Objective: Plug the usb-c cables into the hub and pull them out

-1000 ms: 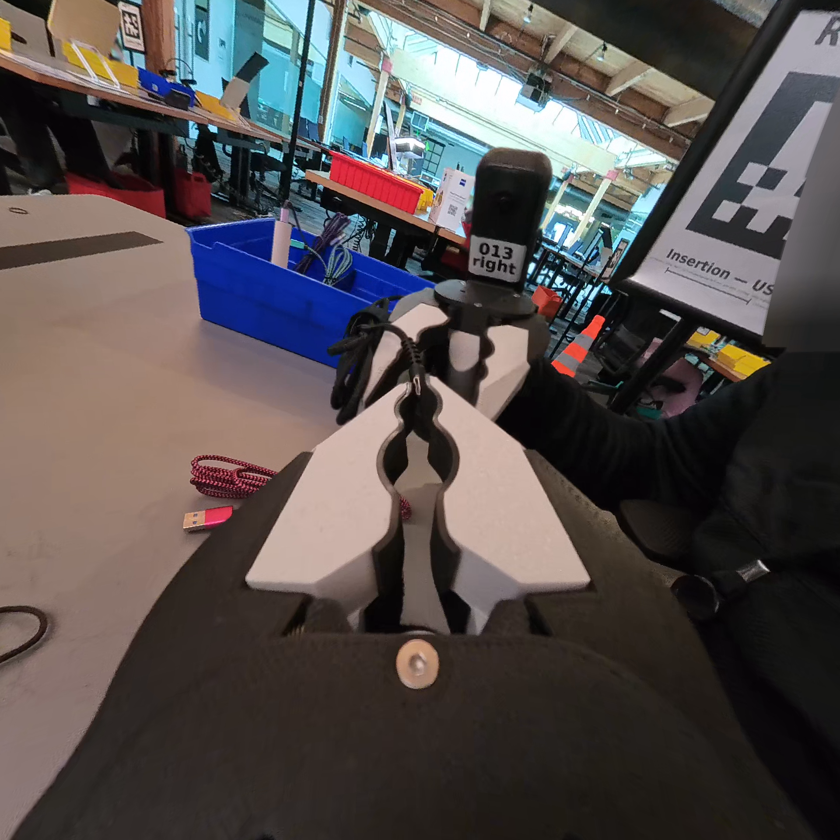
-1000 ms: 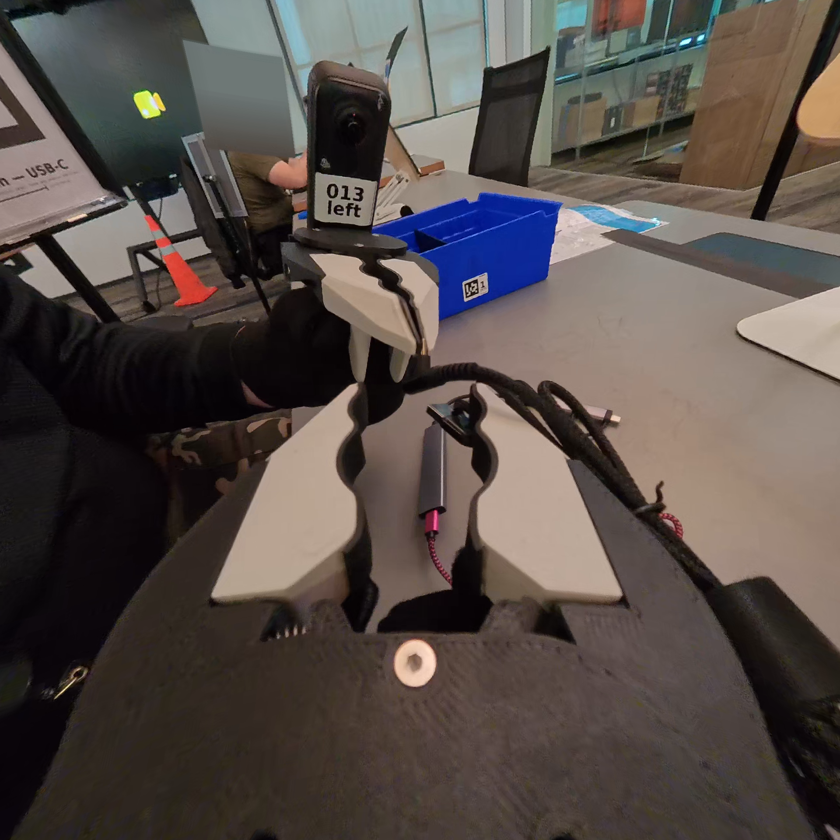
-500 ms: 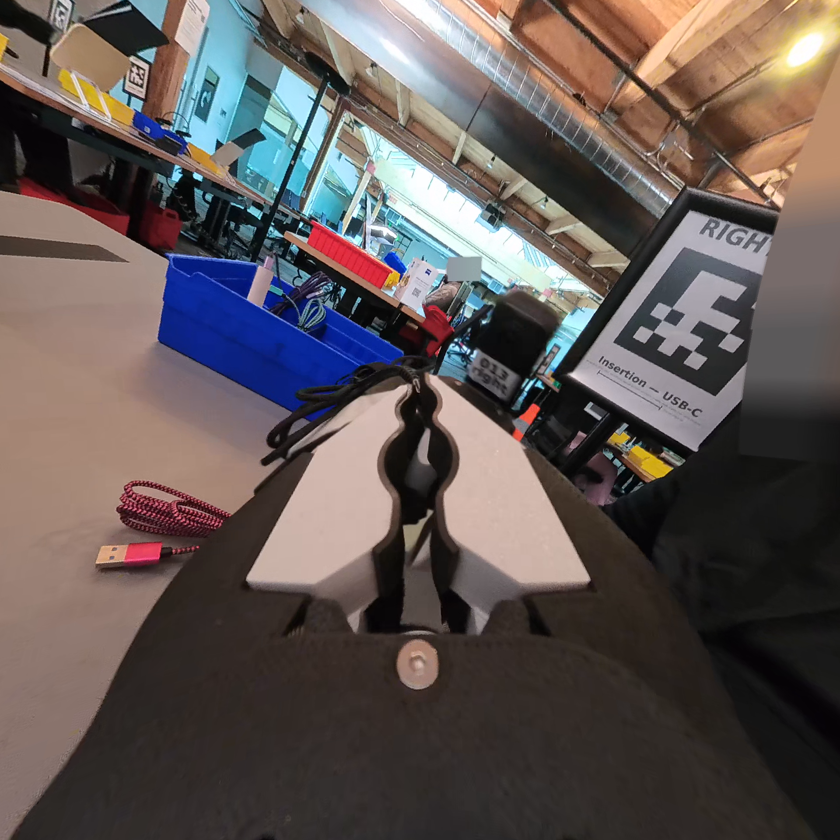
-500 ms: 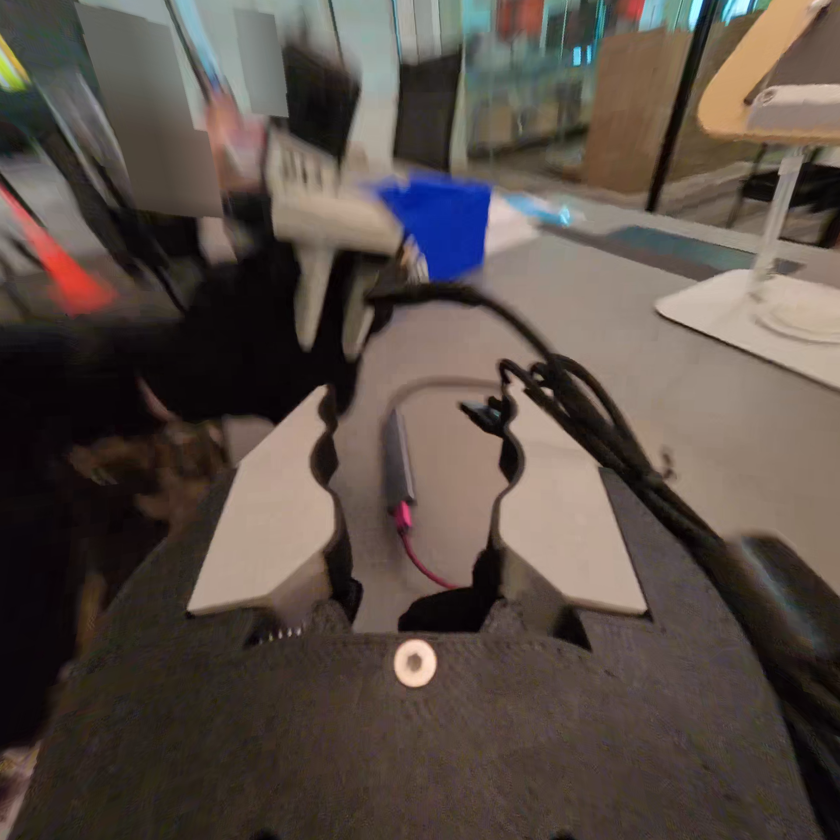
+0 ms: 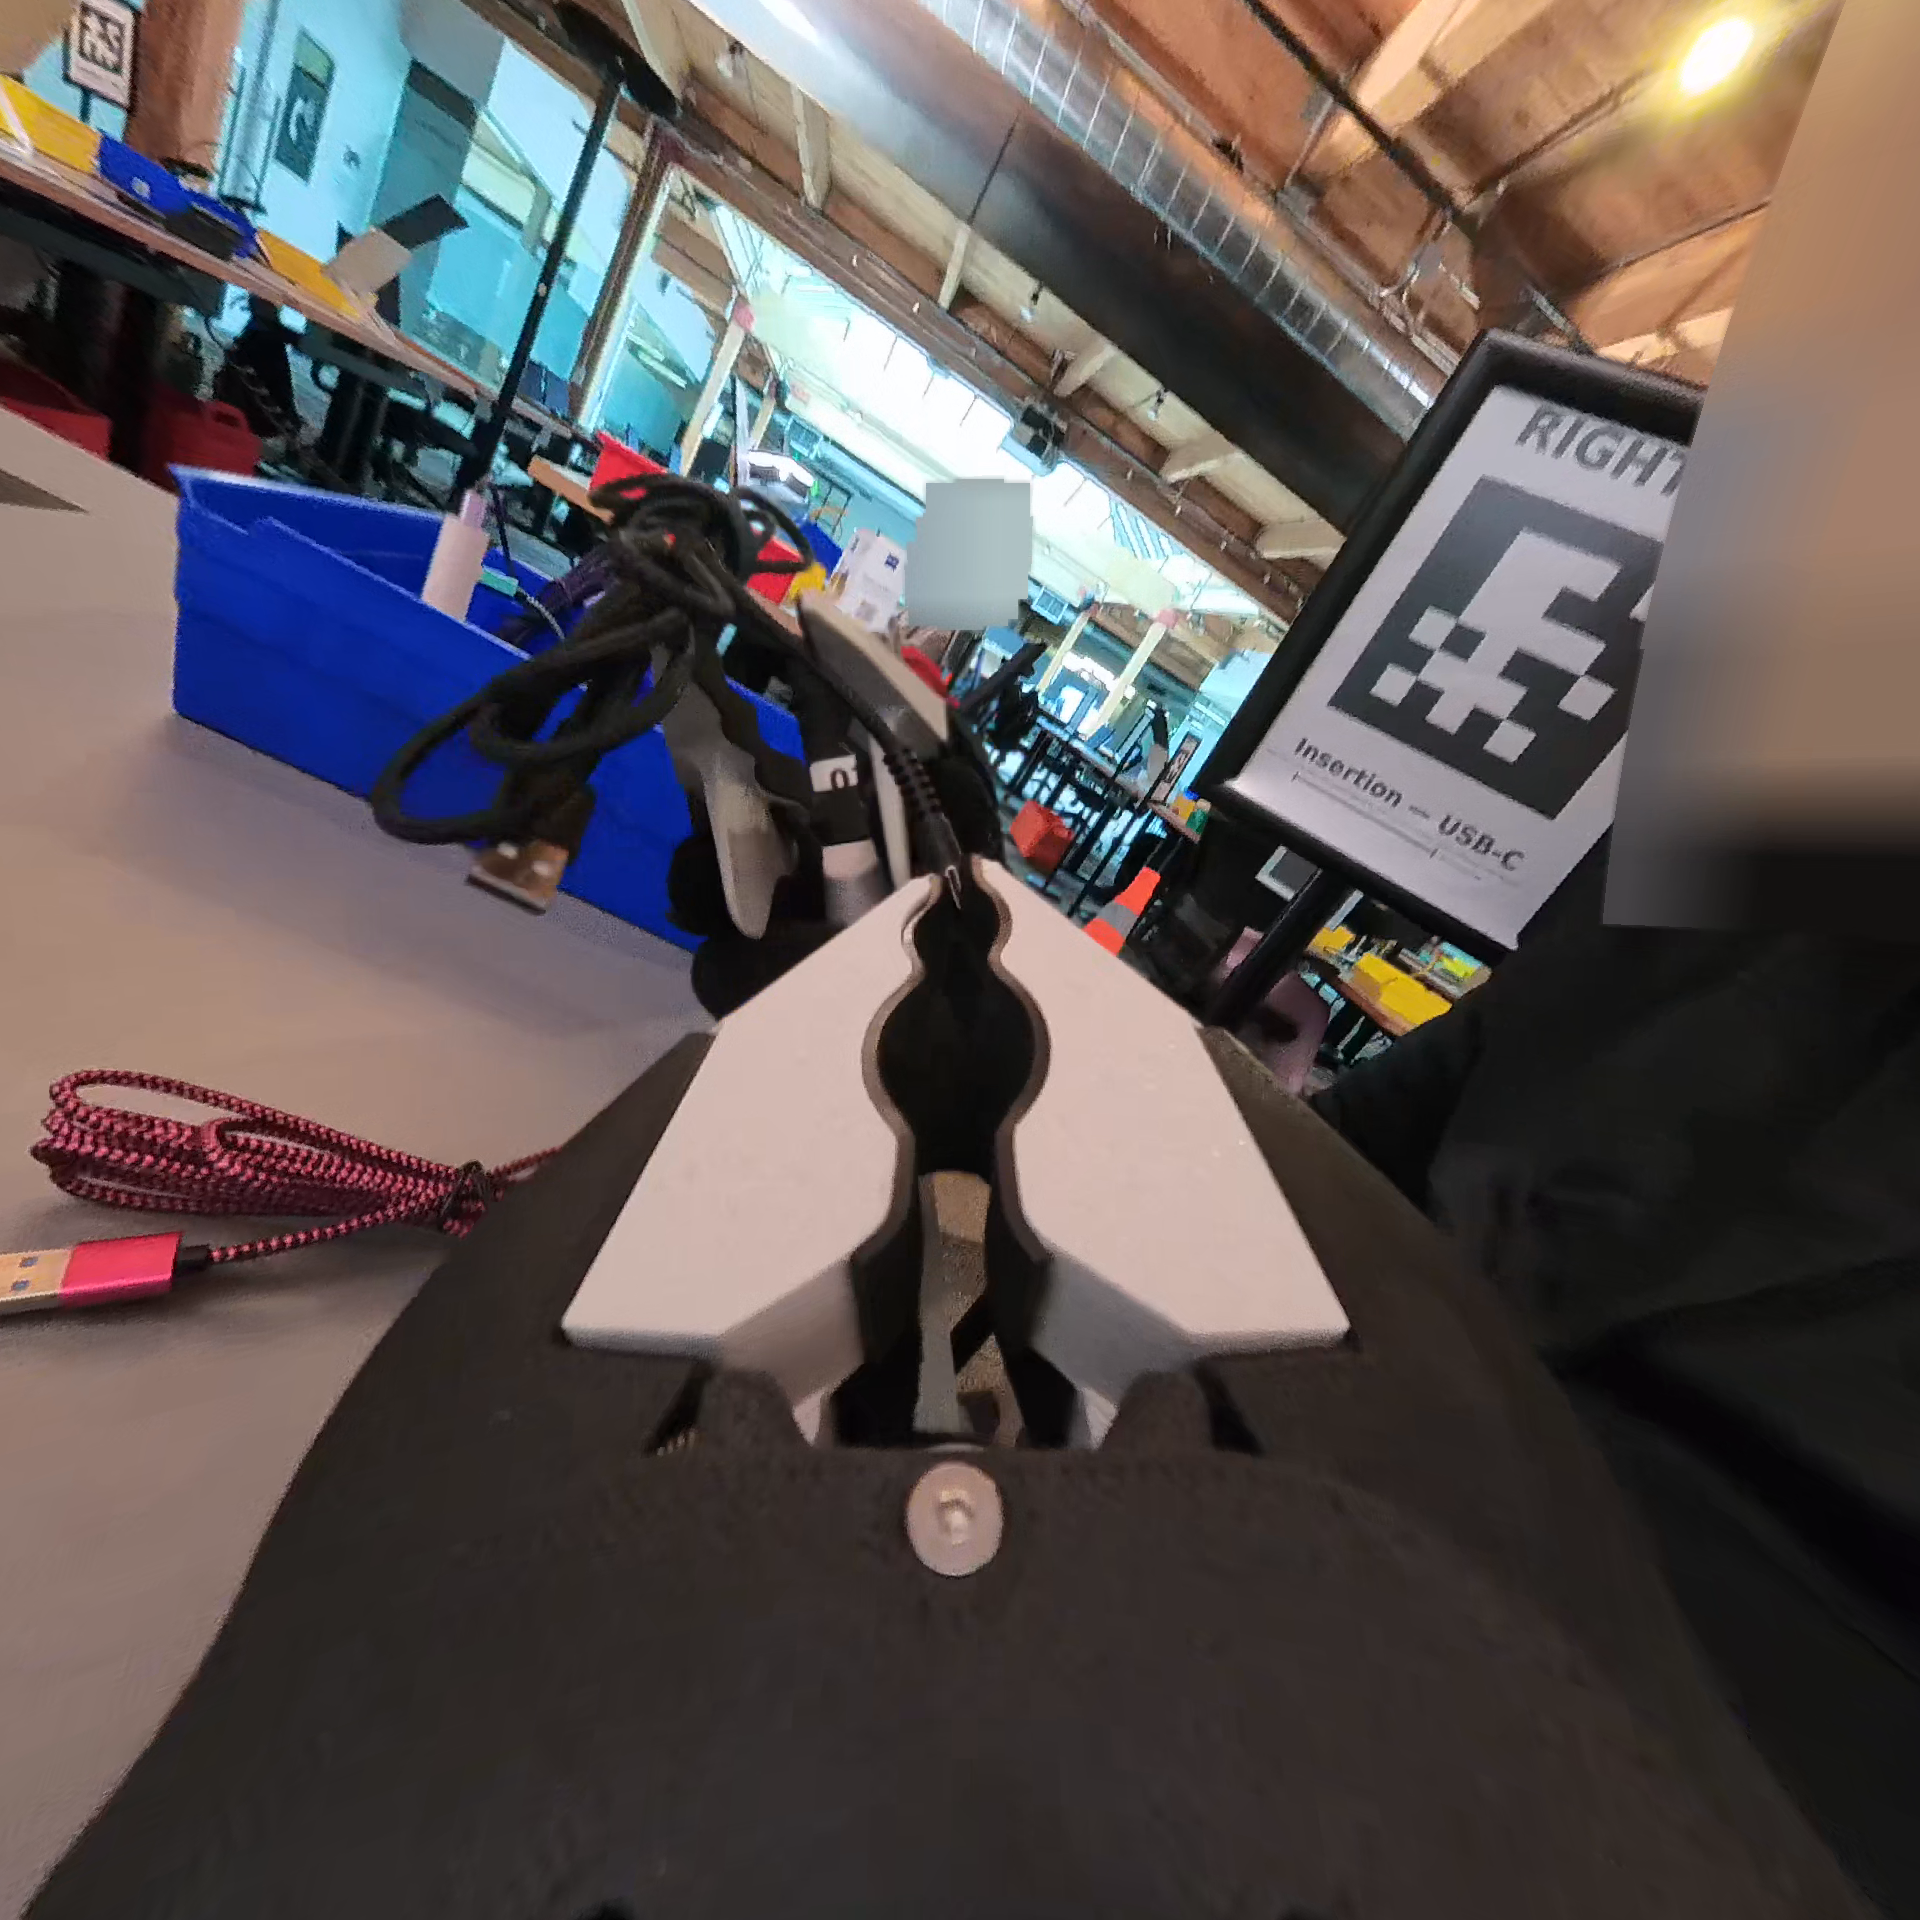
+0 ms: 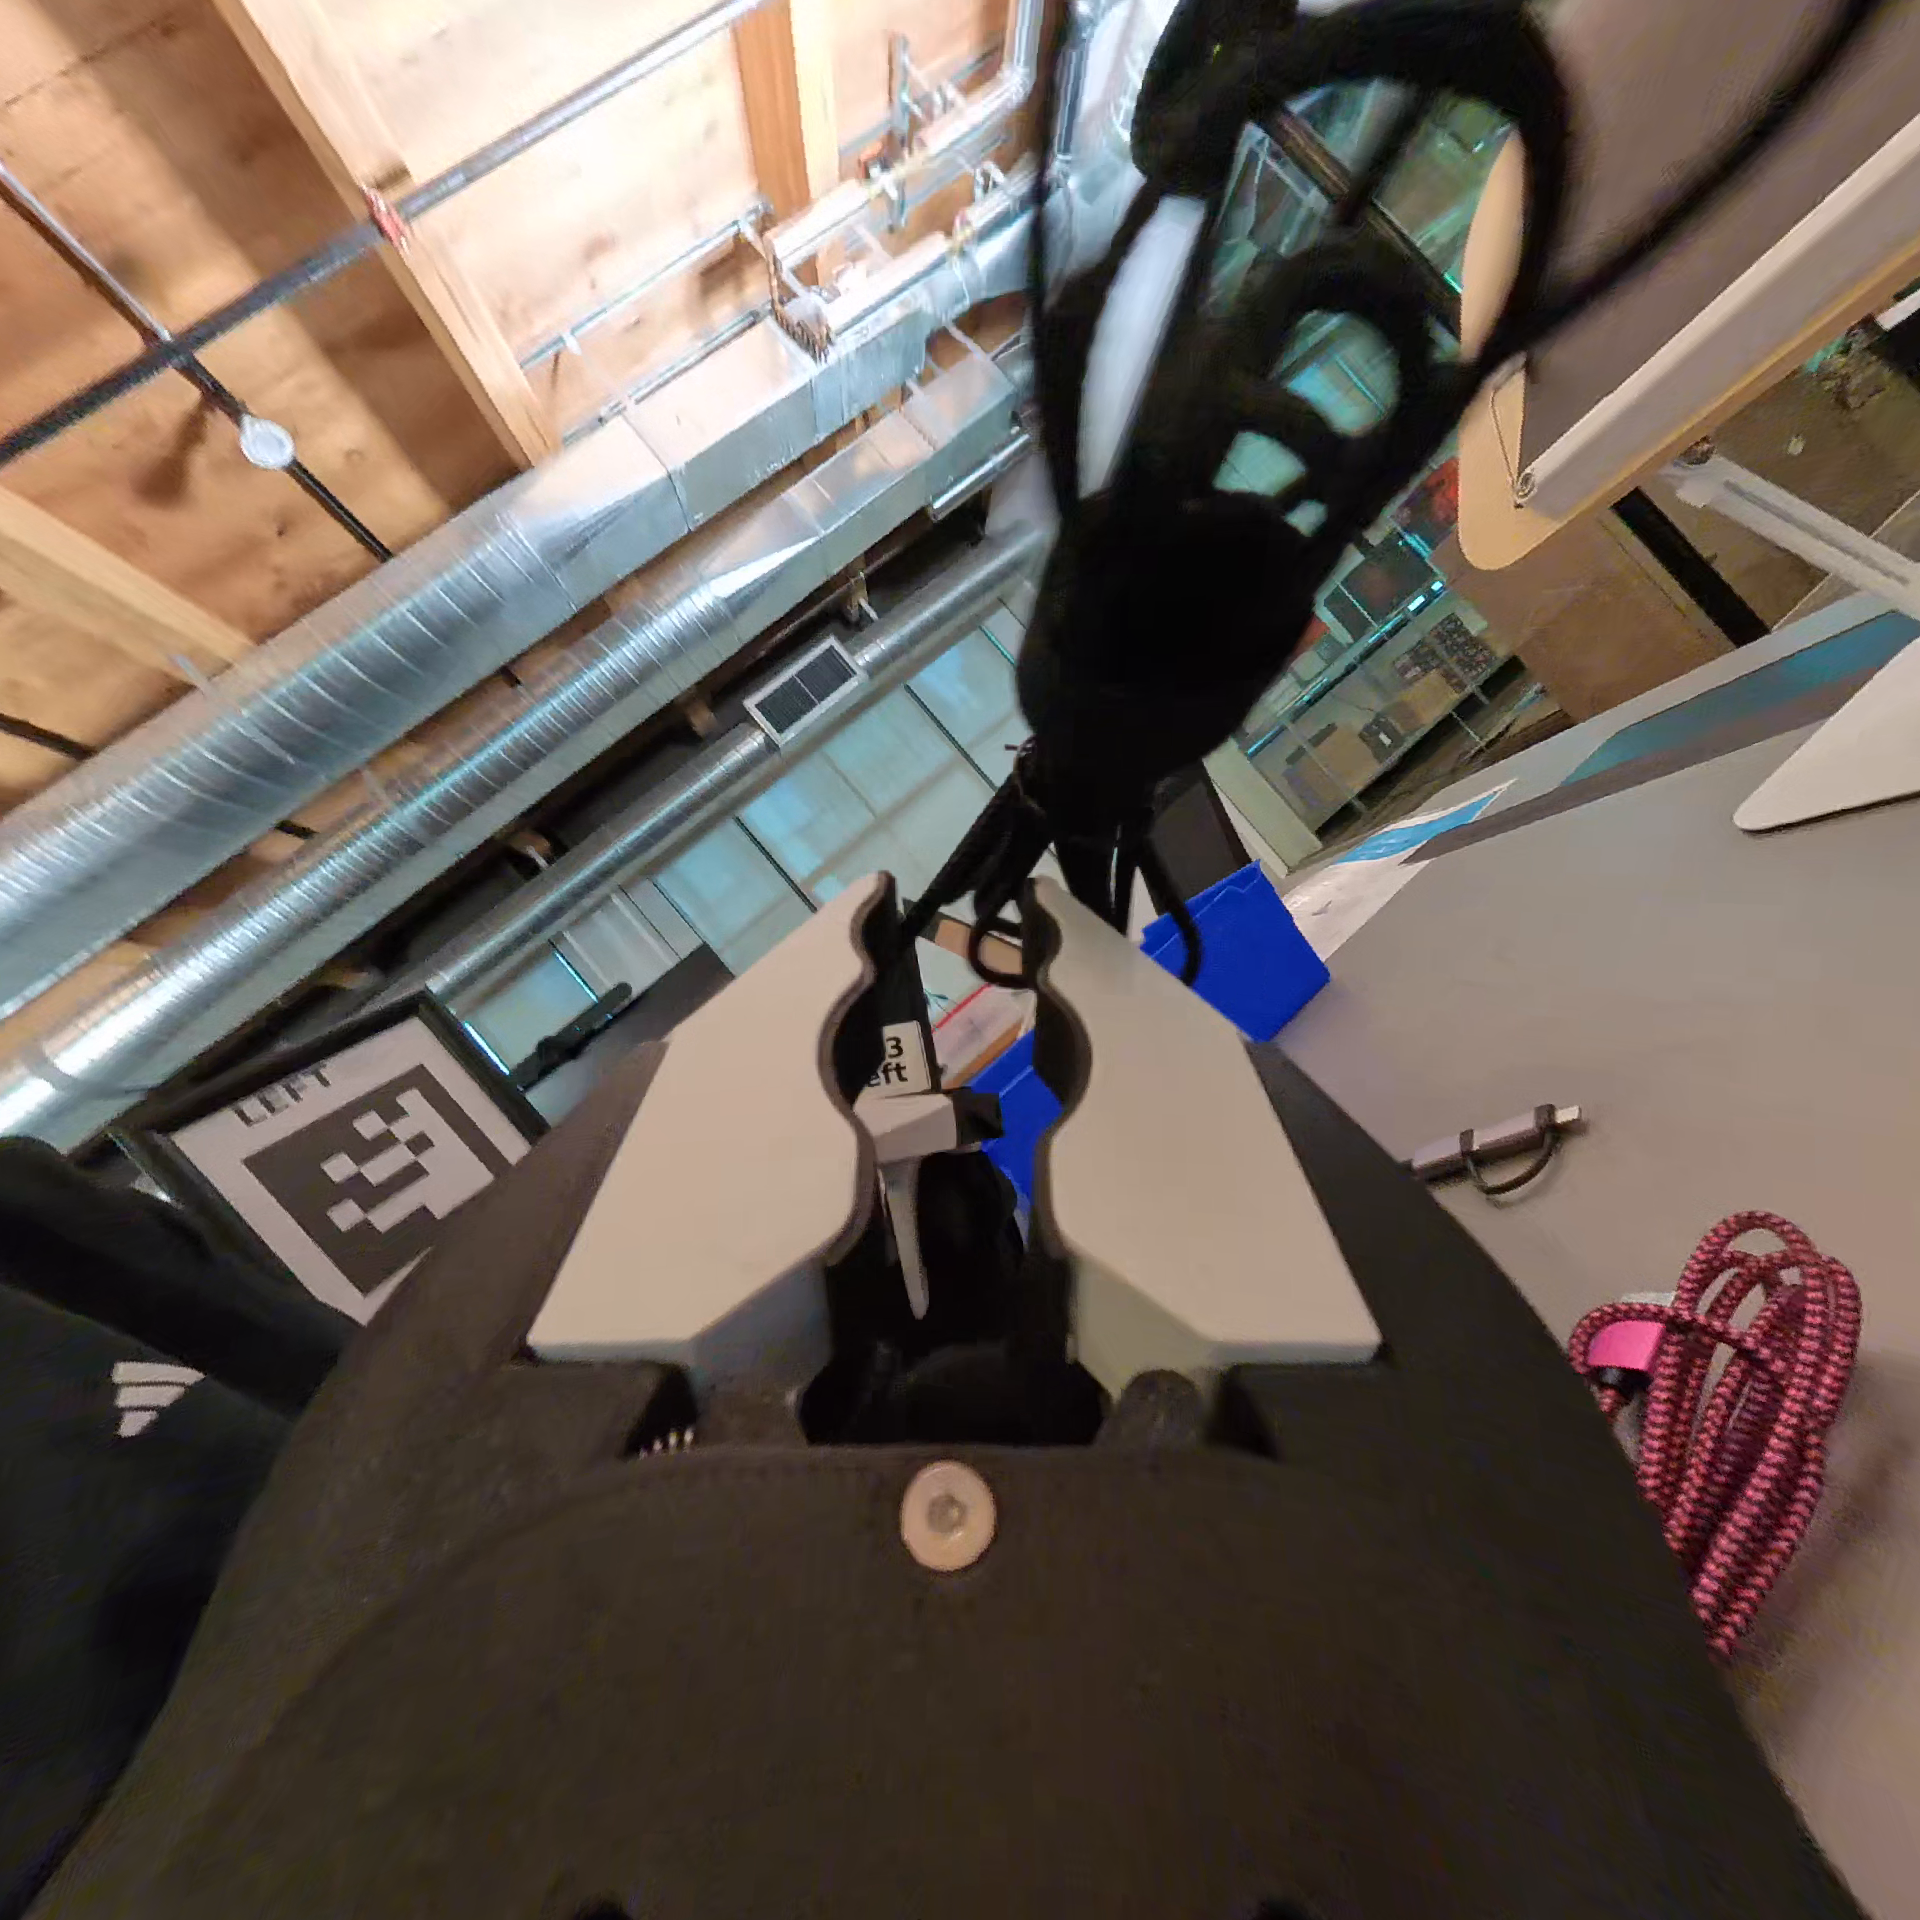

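Note:
My left gripper [image 5: 954, 891] is shut on the small USB-C plug [image 5: 952, 883] of a black braided cable [image 5: 623, 644]. The cable's bundle hangs in the air from my right gripper [image 5: 805, 821] beyond, and its USB-A plug [image 5: 517, 868] dangles. In the right wrist view my right gripper [image 6: 961, 904] points upward. Its jaws are nearly closed on strands of the black cable [image 6: 930, 914], with the blurred bundle [image 6: 1174, 582] above. The left gripper [image 6: 906, 1143] shows through the gap. A pink braided cable [image 5: 239, 1153] lies coiled on the grey table [image 5: 208, 935]. I do not see the hub.
A blue bin [image 5: 312, 644] with cables stands on the table behind the grippers; it also shows in the right wrist view [image 6: 1247, 961]. A small grey connector [image 6: 1496, 1143] and the pink coil [image 6: 1756, 1392] lie on the right. A marker sign [image 5: 1475, 665] stands near the person's dark sleeve [image 5: 1662, 1195]. The left gripper's tips are roughly 7 cm from the right gripper's.
My right gripper has tilted up, narrowed its jaws on the black cable and lifted the bundle off the table. My left gripper stays shut on the plug and has tilted up.

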`<state>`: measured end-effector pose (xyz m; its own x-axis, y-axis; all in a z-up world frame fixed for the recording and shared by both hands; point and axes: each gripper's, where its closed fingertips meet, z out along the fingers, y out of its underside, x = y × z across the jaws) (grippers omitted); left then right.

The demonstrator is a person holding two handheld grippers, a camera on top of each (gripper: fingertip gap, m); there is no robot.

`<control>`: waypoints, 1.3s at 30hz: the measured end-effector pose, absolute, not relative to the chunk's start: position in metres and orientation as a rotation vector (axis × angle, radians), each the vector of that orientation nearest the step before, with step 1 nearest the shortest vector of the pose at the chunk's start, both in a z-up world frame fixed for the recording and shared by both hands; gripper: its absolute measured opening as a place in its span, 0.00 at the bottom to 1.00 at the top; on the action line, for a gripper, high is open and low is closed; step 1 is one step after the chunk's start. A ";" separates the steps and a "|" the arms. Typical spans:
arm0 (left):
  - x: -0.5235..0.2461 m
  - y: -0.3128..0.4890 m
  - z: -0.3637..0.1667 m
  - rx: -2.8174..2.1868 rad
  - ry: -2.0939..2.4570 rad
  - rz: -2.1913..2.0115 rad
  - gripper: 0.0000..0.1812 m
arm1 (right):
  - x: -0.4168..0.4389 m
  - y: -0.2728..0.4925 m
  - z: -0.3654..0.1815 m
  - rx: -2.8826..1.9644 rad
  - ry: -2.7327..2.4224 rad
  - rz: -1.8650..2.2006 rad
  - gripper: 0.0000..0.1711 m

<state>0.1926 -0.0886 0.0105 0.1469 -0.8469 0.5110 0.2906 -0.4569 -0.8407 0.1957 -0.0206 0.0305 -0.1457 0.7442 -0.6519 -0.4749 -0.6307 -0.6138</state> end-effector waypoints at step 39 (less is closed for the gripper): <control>0.189 -0.067 -0.003 -1.716 0.956 -1.037 0.05 | 0.181 -0.091 0.002 -1.440 -1.570 0.956 0.00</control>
<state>0.1893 -0.0673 -0.0028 0.3529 -0.9053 0.2366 -0.1623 -0.3082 -0.9374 0.1810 -0.0908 0.0025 -0.0484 0.9971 0.0583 0.4058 0.0730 -0.9110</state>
